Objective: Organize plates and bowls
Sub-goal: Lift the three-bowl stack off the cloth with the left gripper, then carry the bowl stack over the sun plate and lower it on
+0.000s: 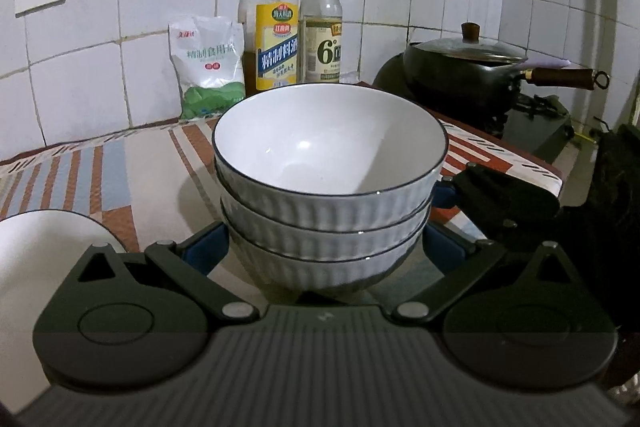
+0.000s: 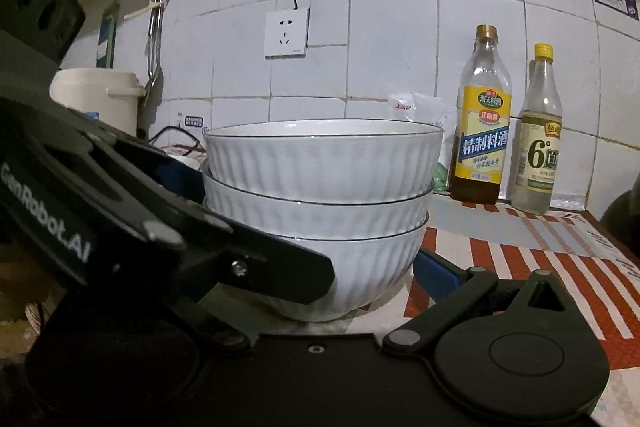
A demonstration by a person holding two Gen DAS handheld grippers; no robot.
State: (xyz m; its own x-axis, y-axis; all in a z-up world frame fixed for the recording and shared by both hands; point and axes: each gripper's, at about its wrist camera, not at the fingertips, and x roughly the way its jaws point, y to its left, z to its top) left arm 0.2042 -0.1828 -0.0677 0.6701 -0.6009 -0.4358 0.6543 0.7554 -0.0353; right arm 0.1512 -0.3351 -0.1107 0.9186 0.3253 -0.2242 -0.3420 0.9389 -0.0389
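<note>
- left hand-held gripper [image 1: 326, 251] stands open, blue pads either side of the three nested bowls [image 1: 326, 187], probably to steady the stack.
- right hand-held gripper [image 2: 340, 267] also spread around the stack on the tabletop [image 2: 540, 259]; contact unclear.

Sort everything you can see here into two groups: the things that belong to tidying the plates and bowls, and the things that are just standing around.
Belongs to the job:
stack of three bowls
plate
left gripper
right gripper

Just standing around:
cooking wine bottle
vinegar bottle
salt bag
lidded wok
wall socket
white bucket
</note>
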